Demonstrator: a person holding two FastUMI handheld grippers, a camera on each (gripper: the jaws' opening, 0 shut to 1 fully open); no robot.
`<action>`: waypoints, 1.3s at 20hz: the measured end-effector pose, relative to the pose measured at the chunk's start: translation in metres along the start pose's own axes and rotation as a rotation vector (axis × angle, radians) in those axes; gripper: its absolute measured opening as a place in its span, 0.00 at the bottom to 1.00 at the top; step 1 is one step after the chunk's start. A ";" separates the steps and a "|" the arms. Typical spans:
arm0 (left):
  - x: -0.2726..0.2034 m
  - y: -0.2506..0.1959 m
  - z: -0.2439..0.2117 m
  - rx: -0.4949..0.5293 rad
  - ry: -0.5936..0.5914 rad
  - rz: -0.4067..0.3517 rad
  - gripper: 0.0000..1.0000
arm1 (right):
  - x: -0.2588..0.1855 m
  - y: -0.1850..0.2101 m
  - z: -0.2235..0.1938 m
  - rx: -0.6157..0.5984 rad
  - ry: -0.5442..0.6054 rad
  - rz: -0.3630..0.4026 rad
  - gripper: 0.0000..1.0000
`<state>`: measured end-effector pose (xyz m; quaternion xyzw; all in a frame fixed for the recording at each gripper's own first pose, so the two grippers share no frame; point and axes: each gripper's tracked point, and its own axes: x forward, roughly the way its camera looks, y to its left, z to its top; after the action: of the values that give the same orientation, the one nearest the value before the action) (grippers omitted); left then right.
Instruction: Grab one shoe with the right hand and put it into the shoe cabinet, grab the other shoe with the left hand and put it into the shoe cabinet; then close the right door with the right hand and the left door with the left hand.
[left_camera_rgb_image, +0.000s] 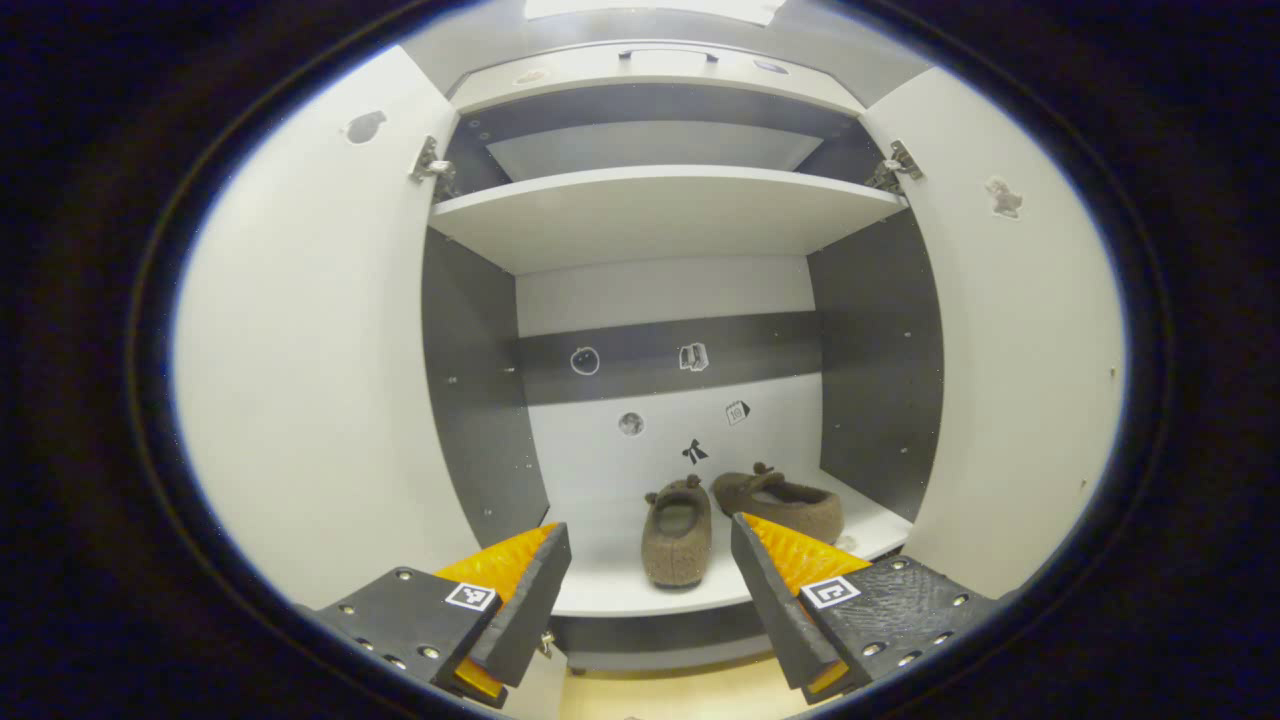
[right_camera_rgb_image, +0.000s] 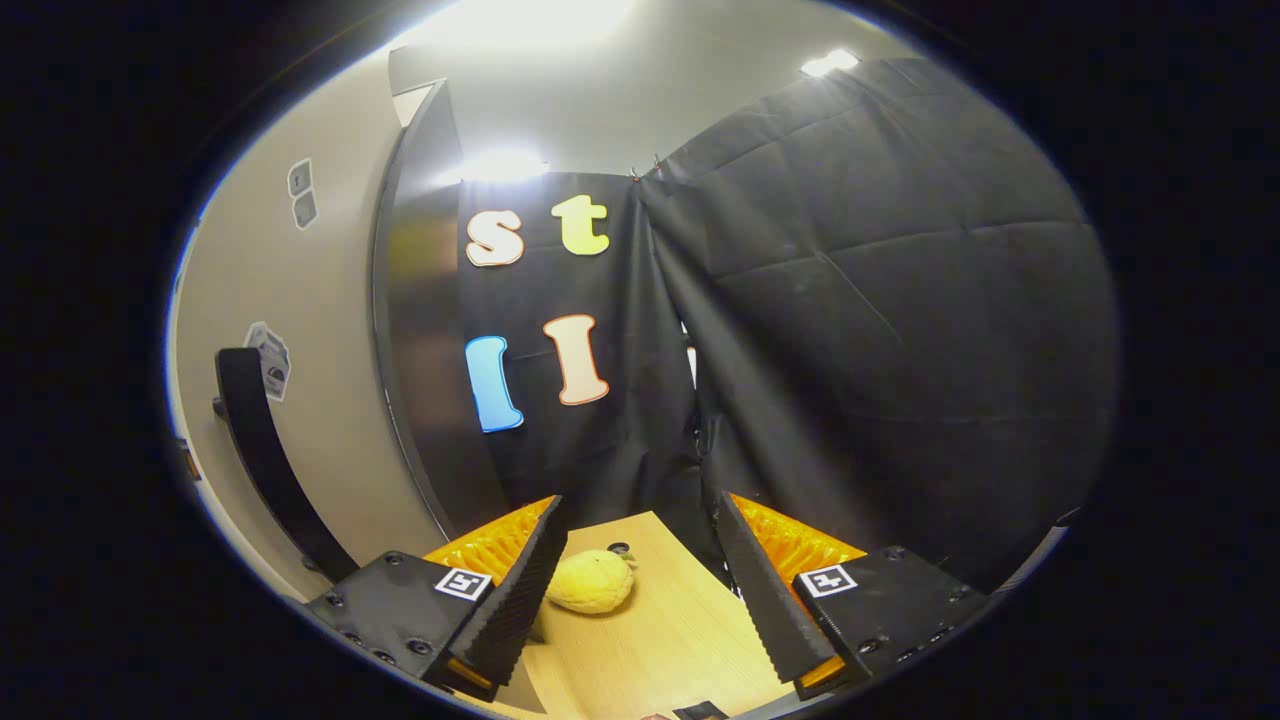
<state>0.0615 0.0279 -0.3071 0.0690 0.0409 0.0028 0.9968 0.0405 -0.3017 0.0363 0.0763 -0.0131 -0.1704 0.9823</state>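
Observation:
Two brown felt shoes sit side by side on the bottom shelf (left_camera_rgb_image: 610, 590) of the open shoe cabinet: one shoe (left_camera_rgb_image: 678, 530) points toward me, the other shoe (left_camera_rgb_image: 785, 503) lies to its right. My left gripper (left_camera_rgb_image: 650, 590) hangs open in front of the shelf, apart from the shoes, with nothing between its fingers. The left door (left_camera_rgb_image: 320, 350) and right door (left_camera_rgb_image: 1020, 360) both stand wide open. In the right gripper view my right gripper (right_camera_rgb_image: 640, 580) is open and empty beside the outer face of a cabinet door (right_camera_rgb_image: 310, 380), whose black handle (right_camera_rgb_image: 265, 450) is to the left.
An upper shelf (left_camera_rgb_image: 660, 210) spans the cabinet above the shoes. Small stickers dot the cabinet's back panel (left_camera_rgb_image: 660, 420). A yellow lemon-like object (right_camera_rgb_image: 590, 582) lies on the wooden floor (right_camera_rgb_image: 660, 630) between my right gripper's fingers, farther off. The black cloth wall (right_camera_rgb_image: 880, 330) hangs behind.

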 end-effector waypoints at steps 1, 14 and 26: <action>-0.010 0.003 -0.004 -0.016 -0.003 0.010 1.00 | -0.001 0.004 0.005 0.004 -0.005 0.011 0.96; -0.079 -0.018 -0.042 -0.086 -0.023 -0.111 0.94 | -0.028 0.064 0.035 -0.007 -0.067 0.083 0.92; -0.114 0.003 -0.074 -0.117 -0.020 -0.166 0.94 | -0.052 0.114 0.028 -0.060 -0.105 0.120 0.95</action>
<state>-0.0586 0.0398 -0.3703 0.0069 0.0365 -0.0780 0.9963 0.0282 -0.1828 0.0818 0.0369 -0.0641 -0.1151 0.9906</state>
